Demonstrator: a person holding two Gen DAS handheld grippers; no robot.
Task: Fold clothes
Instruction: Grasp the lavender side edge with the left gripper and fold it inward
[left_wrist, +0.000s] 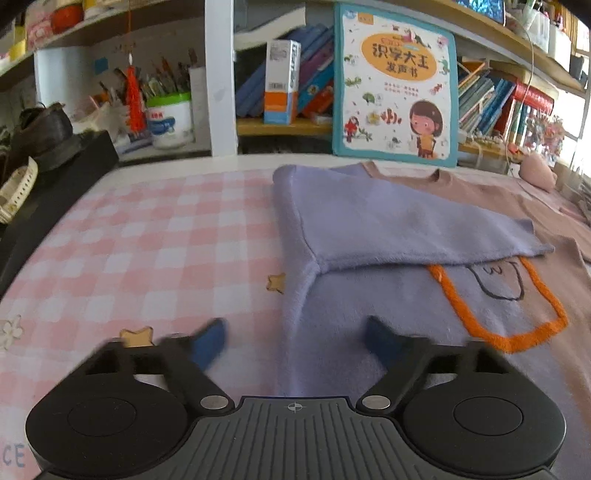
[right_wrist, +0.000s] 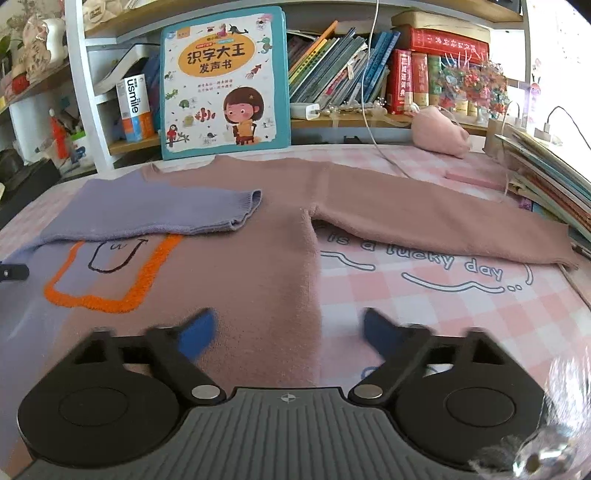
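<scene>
Here the sweater (right_wrist: 236, 266) is lying flat on the checked tablecloth (right_wrist: 424, 310), its purple sleeve (right_wrist: 166, 210) folded across the chest and its pink sleeve (right_wrist: 443, 225) stretching sideways. Both the left gripper (left_wrist: 295, 343) and the right gripper (right_wrist: 288, 332) are hovering with jaws wide, holding nothing, each straddling a side edge, probably to reach the fabric.

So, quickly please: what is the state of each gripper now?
Left gripper: open, holding nothing, over the sweater edge.
Right gripper: open, holding nothing.

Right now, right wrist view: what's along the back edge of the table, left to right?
usmile box → children's book → white charger → pink plush → stack of books.
</scene>
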